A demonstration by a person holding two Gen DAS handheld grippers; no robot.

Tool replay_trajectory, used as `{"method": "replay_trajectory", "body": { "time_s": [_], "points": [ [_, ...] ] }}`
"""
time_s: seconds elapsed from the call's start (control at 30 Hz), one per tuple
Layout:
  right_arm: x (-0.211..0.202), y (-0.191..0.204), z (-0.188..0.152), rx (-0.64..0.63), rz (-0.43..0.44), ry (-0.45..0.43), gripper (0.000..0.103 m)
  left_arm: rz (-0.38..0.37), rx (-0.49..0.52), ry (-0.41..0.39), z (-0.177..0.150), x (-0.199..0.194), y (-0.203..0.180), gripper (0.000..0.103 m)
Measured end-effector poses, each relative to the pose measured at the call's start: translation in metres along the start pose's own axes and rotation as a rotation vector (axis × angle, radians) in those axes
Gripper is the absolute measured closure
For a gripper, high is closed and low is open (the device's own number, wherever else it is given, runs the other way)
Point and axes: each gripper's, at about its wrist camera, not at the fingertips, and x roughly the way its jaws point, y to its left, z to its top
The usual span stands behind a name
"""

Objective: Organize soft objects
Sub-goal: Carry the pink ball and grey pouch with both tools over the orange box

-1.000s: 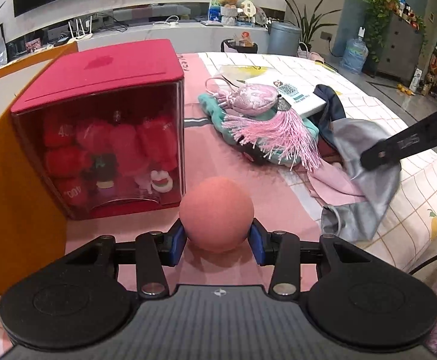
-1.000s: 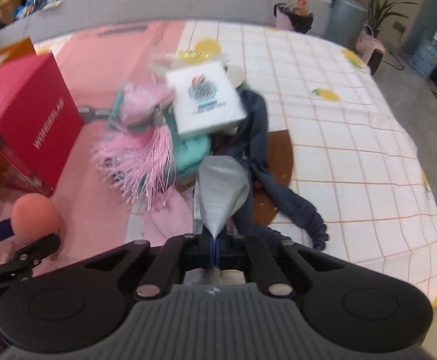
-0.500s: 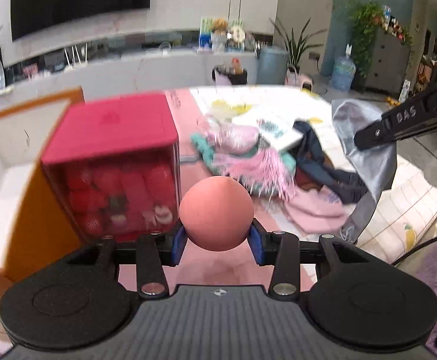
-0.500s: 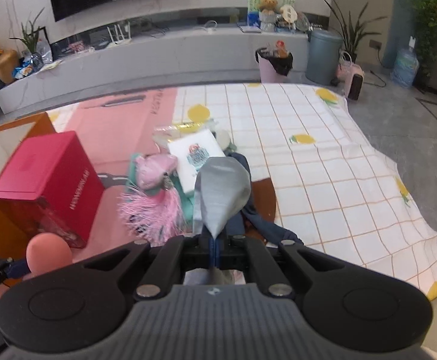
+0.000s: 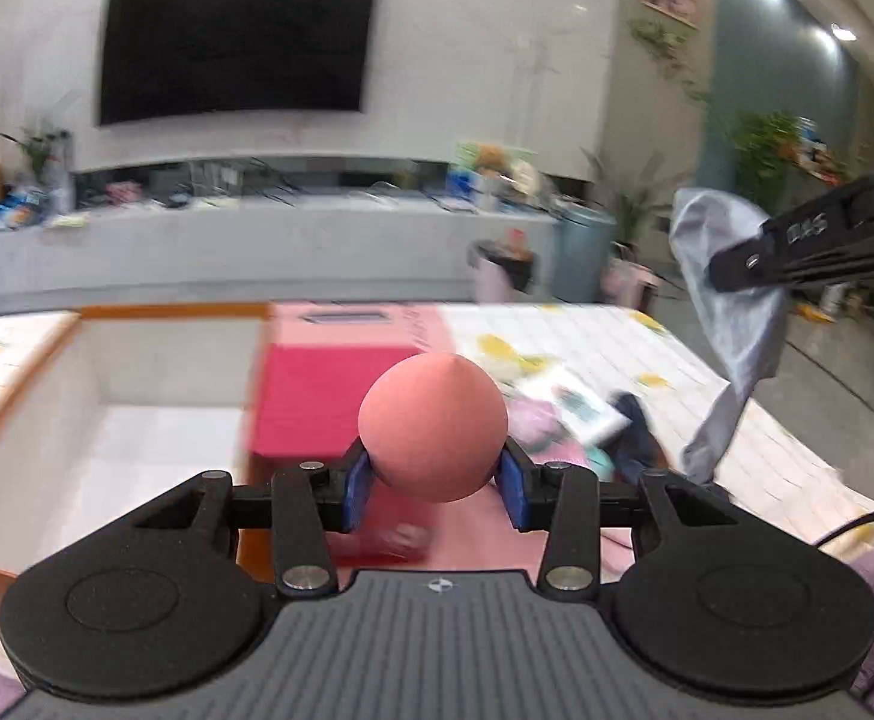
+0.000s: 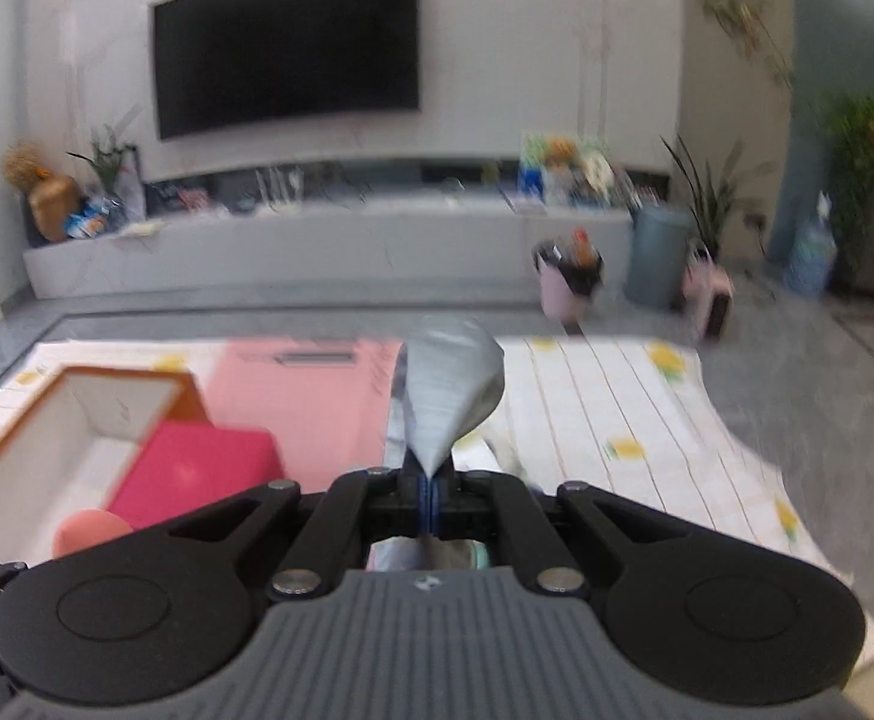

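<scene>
My left gripper [image 5: 434, 483] is shut on a pink foam ball [image 5: 433, 427], its blue pads pressing both sides, held up in the air above the red box [image 5: 323, 396]. My right gripper [image 6: 428, 501] is shut on a grey cloth [image 6: 446, 396] that bunches above the pads. In the left wrist view that grey cloth [image 5: 731, 312] hangs from the right gripper [image 5: 719, 273] at the right. An open orange-edged box [image 5: 113, 396] with a white inside lies left of the red box. The pink ball [image 6: 86, 531] also shows low on the left in the right wrist view.
A pile of soft things, with a white packet [image 5: 575, 405] and dark blue cloth [image 5: 638, 438], lies on the pink and white checked mat [image 6: 605, 414]. Beyond it are a grey floor, bins [image 6: 656, 264] and a low TV bench [image 6: 317, 234].
Both grippers have risen and tilted up, so the wall and TV now fill the upper views. The grey cloth has lifted off the pile. The ball stays gripped.
</scene>
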Motion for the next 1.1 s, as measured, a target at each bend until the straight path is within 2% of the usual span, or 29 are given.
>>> {"method": "replay_trajectory", "body": {
  "time_s": [0.2, 0.33, 0.47, 0.6, 0.73, 0.87, 1.03, 1.1],
  "points": [
    [-0.022, 0.075, 0.029, -0.103, 0.126, -0.108, 0.103, 0.133, -0.068, -0.074, 0.016, -0.023, 0.040, 0.054],
    [-0.026, 0.131, 0.042, -0.181, 0.245, -0.144, 0.103, 0.262, -0.093, -0.089, 0.029, -0.024, 0.069, 0.054],
    [-0.021, 0.176, 0.048, -0.180, 0.437, -0.108, 0.103, 0.367, -0.140, -0.048, 0.039, -0.021, 0.106, 0.054],
    [-0.005, 0.213, 0.036, -0.210, 0.534, -0.063, 0.103, 0.450, -0.205, 0.000, 0.035, -0.022, 0.143, 0.054],
    [0.034, 0.230, 0.017, -0.162, 0.600, 0.050, 0.103, 0.439, -0.228, 0.076, 0.024, -0.013, 0.170, 0.054],
    [0.081, 0.241, -0.007, -0.181, 0.646, 0.183, 0.103, 0.368, -0.253, 0.149, 0.009, -0.001, 0.187, 0.054],
    [0.123, 0.229, -0.039, -0.165, 0.611, 0.296, 0.103, 0.294, -0.275, 0.208, -0.007, 0.006, 0.200, 0.054],
    [0.133, 0.228, -0.047, -0.162, 0.622, 0.341, 0.103, 0.278, -0.271, 0.233, -0.008, 0.012, 0.204, 0.054]
  ]
}}
